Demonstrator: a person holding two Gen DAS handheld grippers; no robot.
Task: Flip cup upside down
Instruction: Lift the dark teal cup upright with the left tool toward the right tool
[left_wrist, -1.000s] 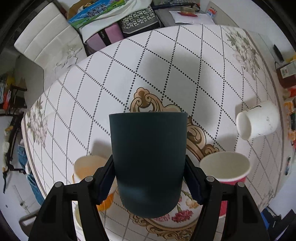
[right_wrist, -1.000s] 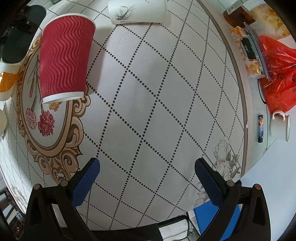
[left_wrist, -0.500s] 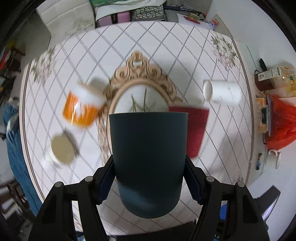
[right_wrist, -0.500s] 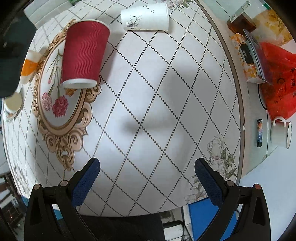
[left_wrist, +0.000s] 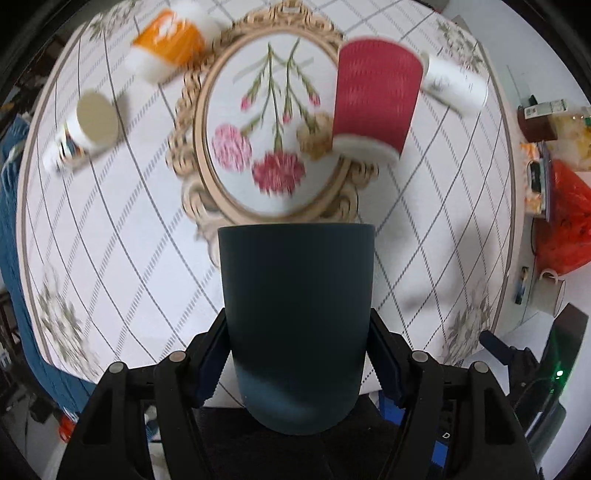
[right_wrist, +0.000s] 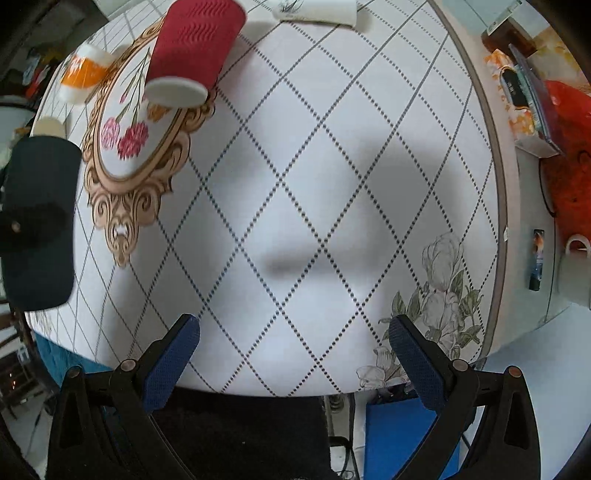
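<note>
My left gripper (left_wrist: 297, 354) is shut on a dark teal cup (left_wrist: 295, 325) and holds it high above the table, the cup's rim pointing away from the camera toward the tabletop. The same cup (right_wrist: 38, 221) shows at the far left of the right wrist view, lifted over the table's near left edge. My right gripper (right_wrist: 293, 350) is open and empty above the near edge of the table.
A red ribbed paper cup (left_wrist: 373, 99) (right_wrist: 188, 51) stands on the oval flower print. An orange-and-white cup (left_wrist: 166, 44), a small white cup (left_wrist: 85, 125) and a white cup on its side (left_wrist: 454, 79) lie around it. Red bag (right_wrist: 569, 147) and mug (right_wrist: 576, 254) right.
My left gripper has lifted and tilted the teal cup forward, so the view swung from looking across the table to looking down on it. My right gripper rose and drew back slightly.
</note>
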